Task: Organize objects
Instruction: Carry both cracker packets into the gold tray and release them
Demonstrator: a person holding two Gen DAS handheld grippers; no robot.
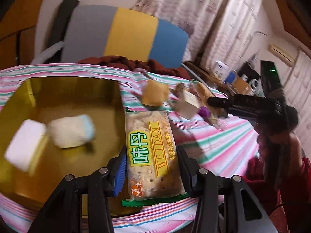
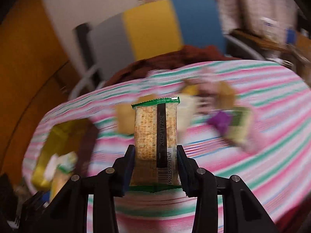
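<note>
Left wrist: left gripper [image 1: 153,155] clamps a glossy cracker pack [image 1: 151,155] at the gold box [image 1: 58,89] edge; 2 soft white packets [image 1: 71,131] lie inside already, several snacks [image 1: 154,95] wait on the striped cloth [image 1: 213,141]. Right wrist: right gripper [image 2: 155,165] pinches another crinkly pack [image 2: 155,141] (barcode up) above the cloth. Roughly midway, I'd judge.

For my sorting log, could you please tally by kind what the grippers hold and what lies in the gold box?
Cracker packets: 2, in left gripper and right gripper
White packets in gold box: 2
Total: 4
</note>
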